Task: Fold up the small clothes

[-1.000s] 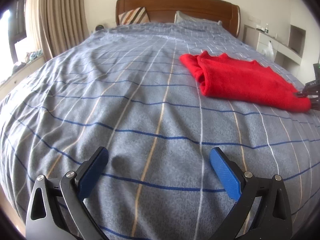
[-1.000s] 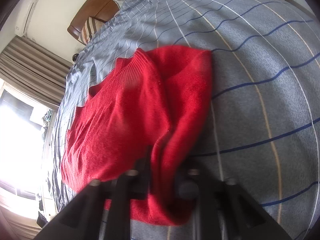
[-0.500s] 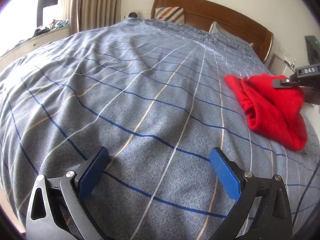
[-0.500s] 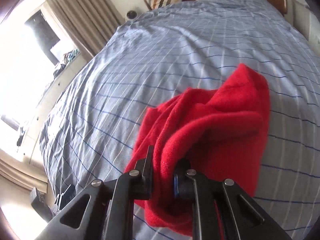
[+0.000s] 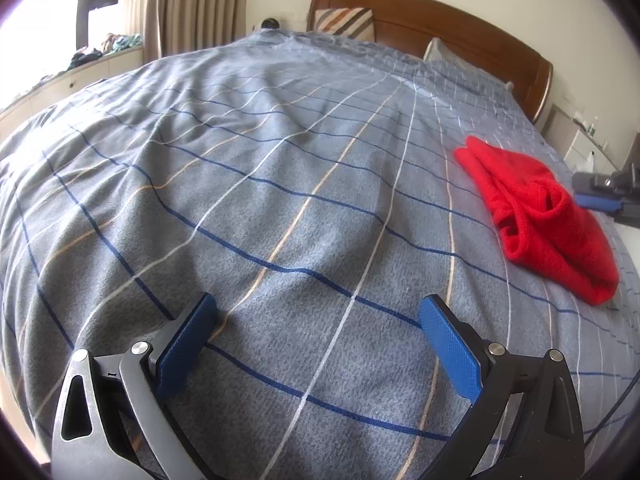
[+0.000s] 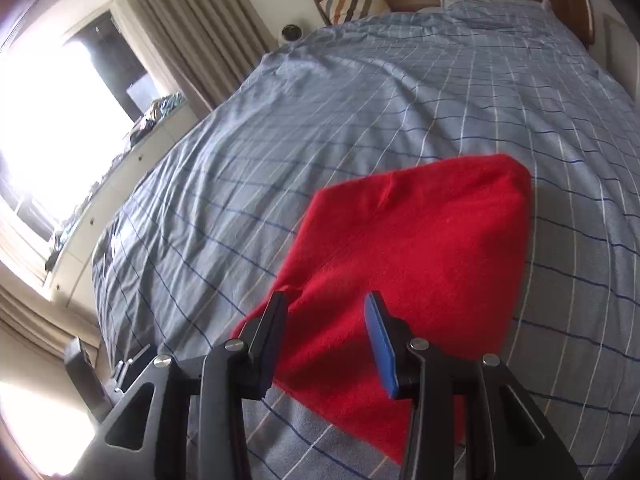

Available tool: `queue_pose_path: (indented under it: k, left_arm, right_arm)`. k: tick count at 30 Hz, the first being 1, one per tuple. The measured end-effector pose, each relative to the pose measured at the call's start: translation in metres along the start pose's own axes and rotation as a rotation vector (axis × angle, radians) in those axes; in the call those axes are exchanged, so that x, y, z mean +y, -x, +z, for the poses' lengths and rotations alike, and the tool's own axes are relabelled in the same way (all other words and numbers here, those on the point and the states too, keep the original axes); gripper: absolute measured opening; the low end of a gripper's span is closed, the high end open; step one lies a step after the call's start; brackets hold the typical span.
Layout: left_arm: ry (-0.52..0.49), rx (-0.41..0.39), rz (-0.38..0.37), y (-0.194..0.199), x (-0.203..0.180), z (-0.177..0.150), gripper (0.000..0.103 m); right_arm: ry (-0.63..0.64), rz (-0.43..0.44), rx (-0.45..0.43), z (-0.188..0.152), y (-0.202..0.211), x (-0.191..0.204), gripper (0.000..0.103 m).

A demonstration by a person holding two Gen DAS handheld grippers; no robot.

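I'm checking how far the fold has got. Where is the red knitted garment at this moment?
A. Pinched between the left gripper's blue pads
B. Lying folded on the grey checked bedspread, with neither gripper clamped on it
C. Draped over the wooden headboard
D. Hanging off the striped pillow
B: the red knitted garment lies folded on the grey checked bedspread; the right gripper hovers over it with jaws opening, pads off the cloth, and the left gripper is open over bare bedspread.

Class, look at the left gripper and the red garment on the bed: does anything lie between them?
Nothing visible does. Only bare plaid bedspread lies between the open left gripper and the red garment, which sits off to its right, with the right gripper over it, jaws opening.
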State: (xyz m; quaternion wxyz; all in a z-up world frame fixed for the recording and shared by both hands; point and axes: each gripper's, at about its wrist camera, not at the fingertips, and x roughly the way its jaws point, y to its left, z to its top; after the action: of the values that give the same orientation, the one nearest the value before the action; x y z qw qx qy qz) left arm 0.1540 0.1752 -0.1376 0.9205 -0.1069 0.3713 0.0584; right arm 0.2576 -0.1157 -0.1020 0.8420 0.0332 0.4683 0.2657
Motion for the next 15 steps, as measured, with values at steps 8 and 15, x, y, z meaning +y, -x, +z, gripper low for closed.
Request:
queue_pose_path:
  k: [8,15]
  left_arm:
    - [-0.027,0.0,0.014,0.0,-0.004,-0.004,0.102]
    - [-0.047,0.003,0.035,-0.002,-0.008,-0.006,0.102]
  right_arm:
    - [0.041,0.05,0.027,-0.045,-0.008,0.026,0.032]
    - [-0.038,-0.14,-0.039,-0.049,0.055,-0.033,0.032]
